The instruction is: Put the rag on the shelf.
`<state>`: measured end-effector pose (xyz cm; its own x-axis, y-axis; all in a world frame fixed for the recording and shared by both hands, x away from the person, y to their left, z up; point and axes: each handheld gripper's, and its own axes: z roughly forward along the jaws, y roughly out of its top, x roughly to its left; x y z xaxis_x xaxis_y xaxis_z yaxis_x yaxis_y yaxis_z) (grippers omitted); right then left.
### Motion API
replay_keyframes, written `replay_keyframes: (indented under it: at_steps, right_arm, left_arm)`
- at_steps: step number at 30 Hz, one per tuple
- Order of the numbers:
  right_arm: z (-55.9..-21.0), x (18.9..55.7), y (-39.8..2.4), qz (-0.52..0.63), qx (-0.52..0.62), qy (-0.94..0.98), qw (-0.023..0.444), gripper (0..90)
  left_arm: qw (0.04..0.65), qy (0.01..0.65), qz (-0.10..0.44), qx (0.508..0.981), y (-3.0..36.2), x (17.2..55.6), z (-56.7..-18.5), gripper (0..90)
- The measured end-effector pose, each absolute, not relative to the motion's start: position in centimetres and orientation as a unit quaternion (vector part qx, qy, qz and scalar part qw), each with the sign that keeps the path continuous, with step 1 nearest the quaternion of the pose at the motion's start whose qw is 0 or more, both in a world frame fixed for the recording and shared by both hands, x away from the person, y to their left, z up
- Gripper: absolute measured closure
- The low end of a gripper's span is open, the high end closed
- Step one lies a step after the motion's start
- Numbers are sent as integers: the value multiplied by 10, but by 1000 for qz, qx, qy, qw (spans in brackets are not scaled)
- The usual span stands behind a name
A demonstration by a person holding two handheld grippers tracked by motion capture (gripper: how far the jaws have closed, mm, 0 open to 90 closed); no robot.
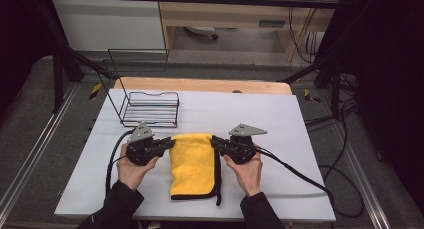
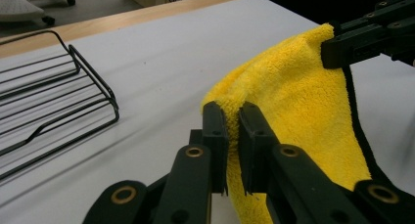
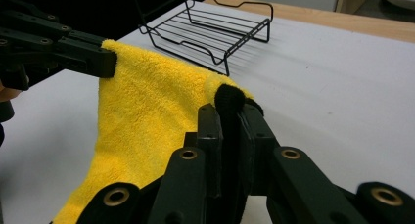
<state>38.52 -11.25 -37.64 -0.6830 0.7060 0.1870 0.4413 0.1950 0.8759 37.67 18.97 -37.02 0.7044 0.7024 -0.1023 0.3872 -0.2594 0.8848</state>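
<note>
Room: dark curtains are hanging on both sides, and black cables are trailing across the grey floor to the right of the table.
Surface: a white sheet [image 1: 280, 119] is covering the tabletop, with a strip of bare wood [image 1: 200, 84] showing along its far edge.
Wire rack [image 1: 150, 109]: a black wire rack is standing on the sheet at the far left, well apart from the cloth.
Yellow cloth [image 1: 192, 164]: a folded yellow cloth with a black edging is lying at the middle of the sheet; its far end is being held up off the surface while its near end is resting flat, close to the front edge.
Left gripper [image 1: 172, 143]: its jaws are pressing together on the cloth's far left corner, the yellow pile bunching between the pads.
Right gripper [image 1: 214, 140]: its jaws are pinching the cloth's far right corner, with the black edging sticking up between them.
Hands: the person's left hand [image 1: 131, 169] and right hand [image 1: 247, 171] are gripping the two tools from behind, dark sleeves entering at the bottom.
</note>
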Motion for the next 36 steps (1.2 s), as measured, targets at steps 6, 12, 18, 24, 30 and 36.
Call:
replay_keyframes:
  at_steps: [6, 12, 18, 24, 30, 36]
  right_arm:
    - [-364, 379, -113, 523, 366, 756, 146, 814]
    - [-354, 374, -113, 532, 356, 752, 158, 815]
    - [-343, 371, -112, 542, 346, 746, 174, 815]
    - [-335, 369, -110, 555, 338, 737, 186, 816]
    - [-327, 367, -105, 564, 329, 732, 195, 818]
    - [-319, 366, -100, 572, 319, 727, 205, 819]
  left_arm:
    - [513, 344, 166, 769, 191, 371, -361, 830]
    - [528, 343, 175, 757, 193, 367, -354, 830]
    - [544, 338, 187, 744, 196, 363, -346, 830]
    - [557, 336, 197, 734, 200, 360, -340, 830]
    - [568, 337, 205, 722, 205, 358, -334, 830]
    - [577, 336, 213, 713, 211, 357, -328, 830]
